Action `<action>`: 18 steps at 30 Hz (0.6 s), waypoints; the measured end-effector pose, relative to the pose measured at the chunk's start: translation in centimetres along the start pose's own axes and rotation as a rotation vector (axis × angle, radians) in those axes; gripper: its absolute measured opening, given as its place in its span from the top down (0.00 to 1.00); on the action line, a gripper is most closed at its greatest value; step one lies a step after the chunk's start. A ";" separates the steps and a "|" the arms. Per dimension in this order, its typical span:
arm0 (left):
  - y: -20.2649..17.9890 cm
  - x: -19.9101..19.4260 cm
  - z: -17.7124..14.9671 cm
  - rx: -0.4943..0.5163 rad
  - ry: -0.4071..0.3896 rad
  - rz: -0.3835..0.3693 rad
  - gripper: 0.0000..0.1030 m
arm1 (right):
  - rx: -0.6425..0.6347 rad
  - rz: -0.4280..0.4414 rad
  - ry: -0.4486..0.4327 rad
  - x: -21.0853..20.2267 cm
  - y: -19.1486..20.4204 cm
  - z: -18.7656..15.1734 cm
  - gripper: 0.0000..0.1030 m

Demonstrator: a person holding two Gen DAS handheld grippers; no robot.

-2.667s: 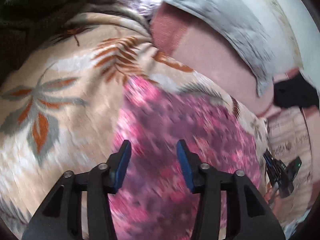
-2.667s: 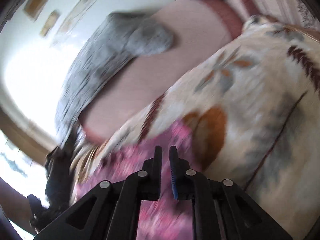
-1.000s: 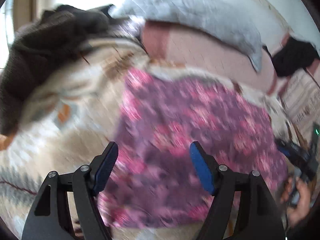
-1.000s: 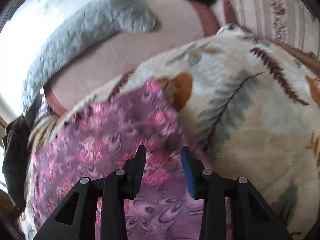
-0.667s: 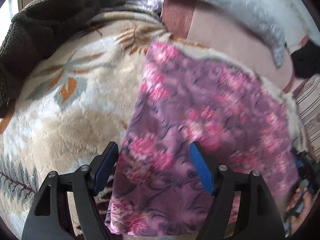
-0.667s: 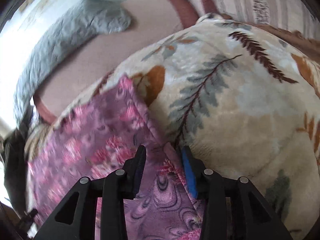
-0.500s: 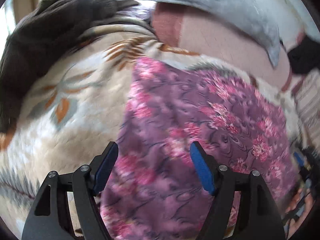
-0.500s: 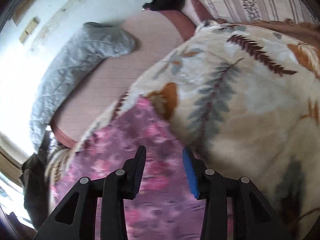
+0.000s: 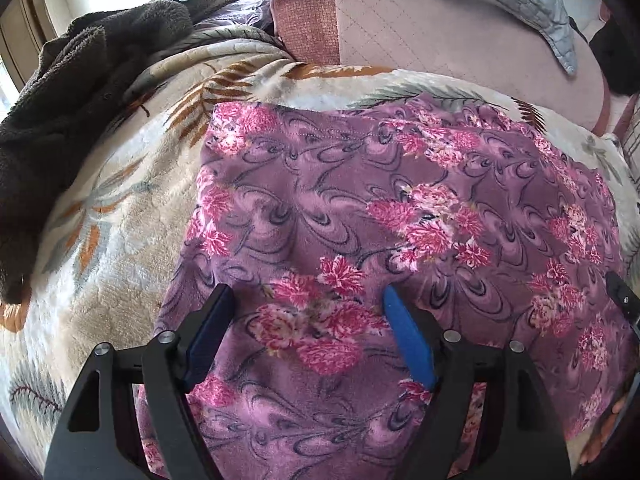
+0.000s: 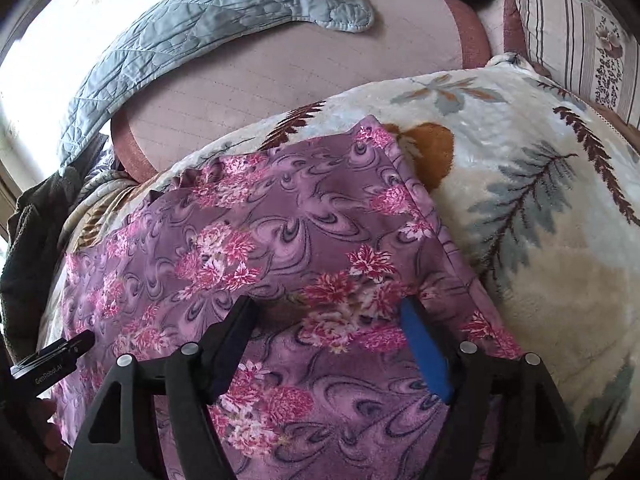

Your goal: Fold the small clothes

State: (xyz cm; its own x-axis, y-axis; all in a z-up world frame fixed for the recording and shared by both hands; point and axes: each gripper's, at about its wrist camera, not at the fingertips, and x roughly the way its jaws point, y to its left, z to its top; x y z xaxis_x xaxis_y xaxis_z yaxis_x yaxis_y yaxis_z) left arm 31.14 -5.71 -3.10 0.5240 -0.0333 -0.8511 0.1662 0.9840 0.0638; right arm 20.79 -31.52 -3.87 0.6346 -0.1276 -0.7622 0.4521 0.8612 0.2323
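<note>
We find the garment (image 9: 360, 208) spread flat on the blanket (image 9: 120, 240), which lies on the mattress (image 9: 440, 36). Behind it a quilt (image 10: 200, 20) crosses the mattress; a fleece heap (image 9: 60, 112) sits left of it.

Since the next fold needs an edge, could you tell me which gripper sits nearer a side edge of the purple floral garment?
Right, probably: the right gripper hangs beside the purple floral garment's edge, jaws opening, nothing clamped.

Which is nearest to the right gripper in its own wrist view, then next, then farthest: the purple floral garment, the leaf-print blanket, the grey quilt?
1. Purple floral garment, directly under the right gripper.
2. Leaf-print blanket, beneath it and to the right.
3. Grey quilt, far back, upper left.
</note>
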 end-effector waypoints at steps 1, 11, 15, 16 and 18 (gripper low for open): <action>0.1 0.1 0.1 0.001 0.000 0.003 0.24 | 0.001 0.003 0.001 0.0 0.0 0.0 0.25; -0.1 0.1 0.5 0.001 0.021 -0.005 0.24 | 0.055 0.016 -0.025 -0.9 -1.3 0.5 0.29; 2.8 0.1 3.0 -0.073 0.069 -0.143 0.25 | 0.232 0.033 -0.145 -2.0 -5.7 3.0 0.26; 3.7 0.2 3.7 -0.097 0.078 -0.155 0.25 | 0.274 0.032 -0.151 -1.5 -6.9 4.1 0.25; 5.5 1.1 5.5 -0.139 0.089 -0.180 0.25 | 0.284 0.031 -0.102 0.5 -8.1 6.3 0.26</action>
State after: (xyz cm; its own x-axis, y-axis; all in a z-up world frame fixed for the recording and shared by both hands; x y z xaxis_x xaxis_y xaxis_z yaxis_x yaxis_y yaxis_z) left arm 37.22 -1.29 -0.88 0.4194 -0.2005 -0.8854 0.1307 0.9785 -0.1597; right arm 21.40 -41.65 -2.35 0.7041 -0.1647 -0.6907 0.5797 0.6952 0.4251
